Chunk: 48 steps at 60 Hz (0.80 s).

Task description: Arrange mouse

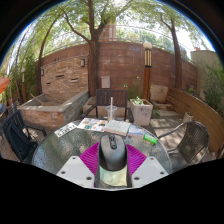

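A dark grey computer mouse (113,152) sits between my gripper's fingers, over a round glass table (60,148). My gripper (113,160) is shut on the mouse. Both magenta pads (92,158) press against its sides. The mouse's front points away from me toward the table's middle. A pale yellowish patch shows just under its rear end. I cannot tell whether the mouse rests on the glass or is held just above it.
Papers or magazines (98,125) lie on the table beyond the mouse, with a white cup (112,112) behind them and a small green item (150,138) to the right. Chairs (190,140) ring the table. A brick wall (120,65) and a planter (140,110) stand beyond.
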Tool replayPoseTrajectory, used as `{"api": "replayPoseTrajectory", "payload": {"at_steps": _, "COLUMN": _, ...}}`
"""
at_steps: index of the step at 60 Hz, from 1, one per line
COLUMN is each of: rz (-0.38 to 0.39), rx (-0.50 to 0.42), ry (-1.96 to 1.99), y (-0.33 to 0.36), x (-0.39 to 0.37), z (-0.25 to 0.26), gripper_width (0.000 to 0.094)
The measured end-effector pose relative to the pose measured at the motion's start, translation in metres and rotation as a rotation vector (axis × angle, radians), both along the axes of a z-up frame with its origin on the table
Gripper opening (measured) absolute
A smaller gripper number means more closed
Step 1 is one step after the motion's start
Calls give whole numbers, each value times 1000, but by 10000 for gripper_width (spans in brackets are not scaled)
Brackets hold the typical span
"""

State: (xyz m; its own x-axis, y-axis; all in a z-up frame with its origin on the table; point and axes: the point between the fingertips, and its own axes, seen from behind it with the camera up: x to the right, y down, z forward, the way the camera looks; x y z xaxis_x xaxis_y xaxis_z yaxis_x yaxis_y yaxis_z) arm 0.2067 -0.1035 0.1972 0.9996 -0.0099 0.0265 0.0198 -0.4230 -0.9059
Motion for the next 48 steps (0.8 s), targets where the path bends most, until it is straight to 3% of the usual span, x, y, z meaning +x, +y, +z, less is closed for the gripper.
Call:
{"api": "replayPoseTrajectory", "payload": {"at_steps": 4, "rz": -37, "rx": -23, "ry": 13, "y": 35, "x": 15, "z": -19, "gripper_width": 362}}
{"api": "replayPoseTrajectory", "payload": {"at_steps": 17, "rz": -112, "rx": -241, "ry": 24, "y": 80, "x": 54, "z": -150, "gripper_width": 371}}
{"api": "replayPoseTrajectory", "payload": {"at_steps": 27, "rz": -115, "rx": -350, "ry": 23, "y": 72, "x": 59, "z": -202, "gripper_width": 497}}
{"api": "replayPoseTrajectory", "payload": {"at_steps": 31, "rz": -98, "rx": -367, "ry": 53, "y": 65, "x": 52, "z": -201, "gripper_width": 573}}
{"api": "replayPoseTrajectory", "payload": {"at_steps": 36, "rz": -94, "rx": -339, "ry": 38, "y": 56, "x": 49, "z": -175, "gripper_width": 872}}
{"api": "replayPoseTrajectory", "payload": {"at_steps": 39, "rz": -91, "rx": -323, "ry": 16, "y": 47, "x": 46, "z": -153, "gripper_width": 836}}
{"api": "replayPoseTrajectory", "payload": {"at_steps": 48, "rz": -86, "rx": -290, "ry": -21, "y": 2, "x": 29, "z": -88, "gripper_width": 851}}
